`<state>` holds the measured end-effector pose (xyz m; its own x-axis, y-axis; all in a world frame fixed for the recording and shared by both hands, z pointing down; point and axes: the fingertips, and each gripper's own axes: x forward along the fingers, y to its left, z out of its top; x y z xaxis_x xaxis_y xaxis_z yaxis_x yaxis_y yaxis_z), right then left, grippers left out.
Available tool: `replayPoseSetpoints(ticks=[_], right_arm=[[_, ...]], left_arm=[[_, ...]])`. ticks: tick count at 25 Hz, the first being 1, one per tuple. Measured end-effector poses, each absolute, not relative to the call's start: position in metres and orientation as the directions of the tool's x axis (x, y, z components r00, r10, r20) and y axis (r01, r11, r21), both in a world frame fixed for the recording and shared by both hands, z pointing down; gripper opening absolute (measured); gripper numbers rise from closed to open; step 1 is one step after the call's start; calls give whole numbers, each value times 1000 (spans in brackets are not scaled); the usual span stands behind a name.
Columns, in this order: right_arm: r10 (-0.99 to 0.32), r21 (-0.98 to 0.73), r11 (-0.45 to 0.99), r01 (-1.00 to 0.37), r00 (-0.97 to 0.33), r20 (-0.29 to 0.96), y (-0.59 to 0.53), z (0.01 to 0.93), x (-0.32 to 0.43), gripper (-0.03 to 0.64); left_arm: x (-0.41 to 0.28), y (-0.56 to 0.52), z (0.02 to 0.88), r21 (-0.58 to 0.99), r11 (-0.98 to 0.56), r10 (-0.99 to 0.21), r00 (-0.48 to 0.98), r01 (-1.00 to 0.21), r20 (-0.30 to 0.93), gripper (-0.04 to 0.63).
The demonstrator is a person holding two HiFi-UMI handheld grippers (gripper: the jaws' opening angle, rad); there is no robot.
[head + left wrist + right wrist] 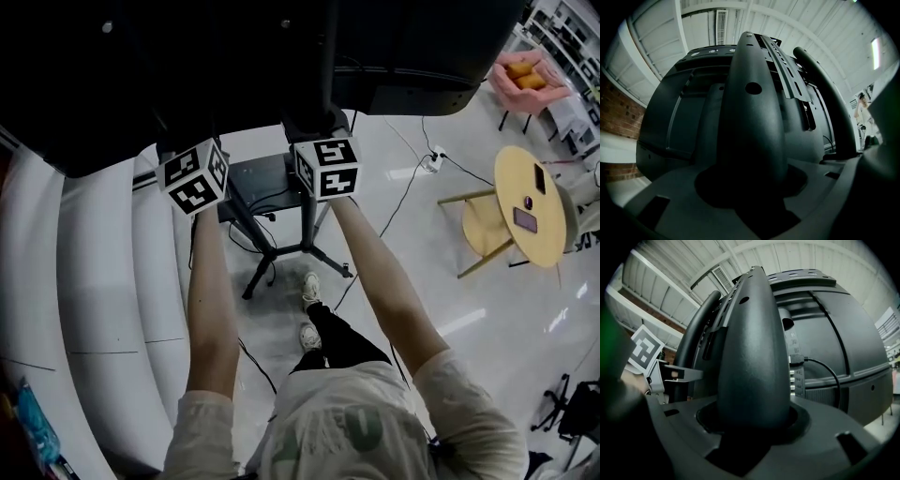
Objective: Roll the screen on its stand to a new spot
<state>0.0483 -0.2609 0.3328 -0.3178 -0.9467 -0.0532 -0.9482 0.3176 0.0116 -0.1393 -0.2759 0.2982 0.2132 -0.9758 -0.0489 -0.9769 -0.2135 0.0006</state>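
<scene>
The big black screen (187, 56) fills the top of the head view, seen from behind, on a wheeled stand (281, 248) with a centre pole (309, 206). My left gripper (192, 159) reaches level under the screen's lower edge, and so does my right gripper (323, 155). In the left gripper view a black upright mounting bar (752, 117) on the screen's back sits between the jaws of the left gripper (750, 197). In the right gripper view a second bar (752, 348) is clasped the same way by the right gripper (750, 427). A cable (829, 371) plugs into the back.
A white curved wall (94, 281) runs along the left. A round wooden table (530, 202) stands at the right, with a power strip (431, 161) and cables on the floor. A person's hands (527, 80) show at top right. My feet are just behind the stand's legs.
</scene>
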Motion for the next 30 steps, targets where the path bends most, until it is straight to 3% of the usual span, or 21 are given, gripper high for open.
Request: replayPoseSetpoints(ticks=[16, 30], right_arm=[[-930, 9, 365, -931, -365, -37, -231, 329, 62, 202], [-910, 8, 409, -912, -409, -64, -107, 326, 59, 202]], left_arm=[[-126, -232, 293, -5, -158, -986, 158, -987, -53, 215], [-130, -101, 292, -5, -112, -992, 112, -994, -60, 215]])
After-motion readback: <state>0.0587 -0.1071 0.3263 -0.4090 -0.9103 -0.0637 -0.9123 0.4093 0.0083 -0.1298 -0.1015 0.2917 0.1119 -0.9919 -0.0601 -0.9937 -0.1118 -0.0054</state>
